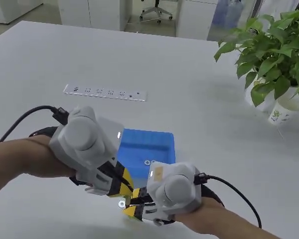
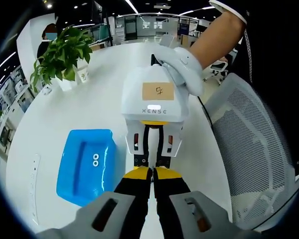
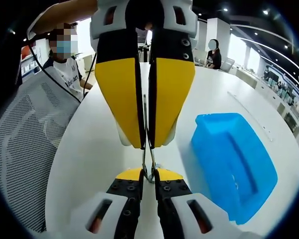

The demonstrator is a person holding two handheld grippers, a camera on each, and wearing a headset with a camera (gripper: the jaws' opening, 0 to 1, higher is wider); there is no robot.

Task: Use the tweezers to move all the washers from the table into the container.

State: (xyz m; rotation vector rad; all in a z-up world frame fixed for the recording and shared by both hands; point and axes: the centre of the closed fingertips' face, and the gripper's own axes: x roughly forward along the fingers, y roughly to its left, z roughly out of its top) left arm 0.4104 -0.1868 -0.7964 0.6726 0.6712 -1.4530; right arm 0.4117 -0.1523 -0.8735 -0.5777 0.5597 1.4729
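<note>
Washers [image 2: 95, 159] are lying two together on the floor of the blue container [image 1: 154, 137]. One loose washer [image 1: 121, 203] is lying on the worktop [image 1: 199, 114], just off the container's near side and close to the fingertips. The left gripper [image 2: 152, 171] and the right gripper [image 3: 149, 175] are facing each other nose to nose beside the container. The tweezers [image 3: 148, 162] are running between them. The left fingers [image 3: 119, 84] are clenching the shank and the right fingers [image 3: 129, 174] are pinching one end; which end cannot be told. The step in hand is judged to be setting the tweezers for the loose washer. The next move is calling for lowering the tips onto that washer, squeezing lightly and lifting it over the container wall.
</note>
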